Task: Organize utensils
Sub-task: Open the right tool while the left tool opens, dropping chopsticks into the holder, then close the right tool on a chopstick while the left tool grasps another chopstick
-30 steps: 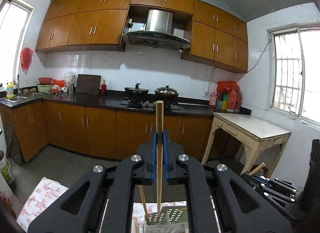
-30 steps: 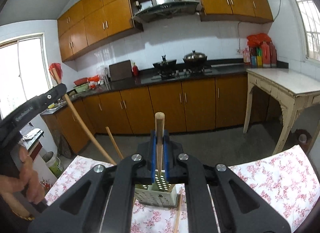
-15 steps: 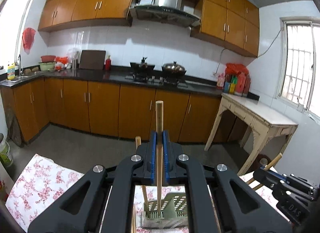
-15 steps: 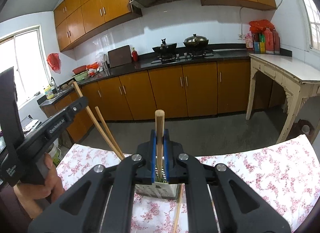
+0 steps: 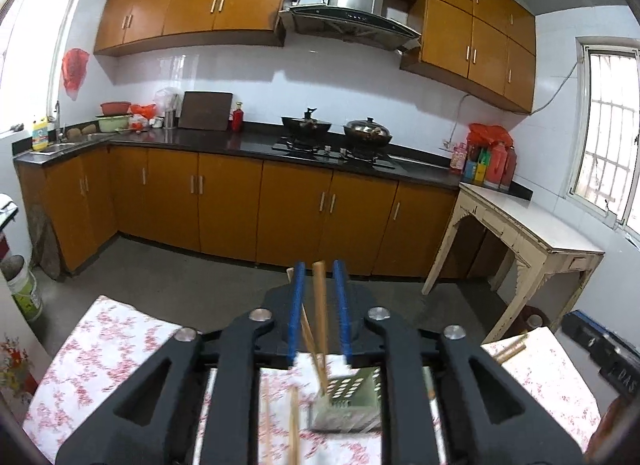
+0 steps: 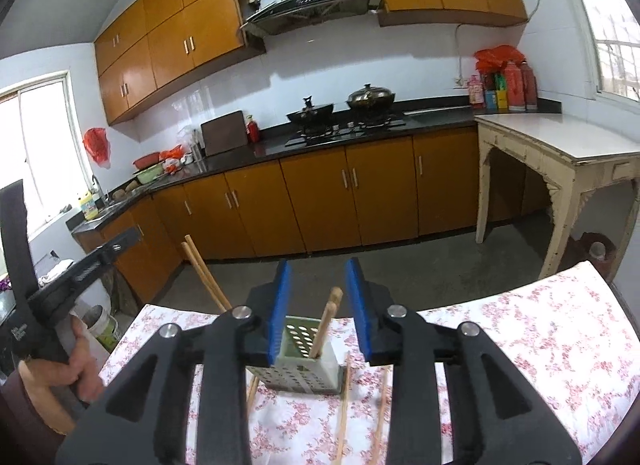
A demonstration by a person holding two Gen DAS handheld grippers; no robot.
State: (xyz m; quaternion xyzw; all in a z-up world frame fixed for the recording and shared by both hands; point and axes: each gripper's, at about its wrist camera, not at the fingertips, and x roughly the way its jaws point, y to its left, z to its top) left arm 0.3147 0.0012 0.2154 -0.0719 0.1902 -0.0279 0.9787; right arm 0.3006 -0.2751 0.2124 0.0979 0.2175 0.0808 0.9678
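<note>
A pale green perforated utensil holder stands on the floral tablecloth; it also shows in the left wrist view. Wooden chopsticks stand upright in it, also seen in the left wrist view. My right gripper is open just above the holder, with the chopsticks free between its blue pads. My left gripper is open above the holder, a chopstick loose between its pads. Two more chopsticks stick up left of the holder. Loose chopsticks lie on the cloth.
The table with the floral cloth ends at a far edge facing the kitchen floor. A white side table stands at the right. Brown cabinets and a black counter with pots run along the back wall.
Both grippers opened and let go of their chopsticks, which now stand in the holder. Both grippers have dropped lower toward the holder.
</note>
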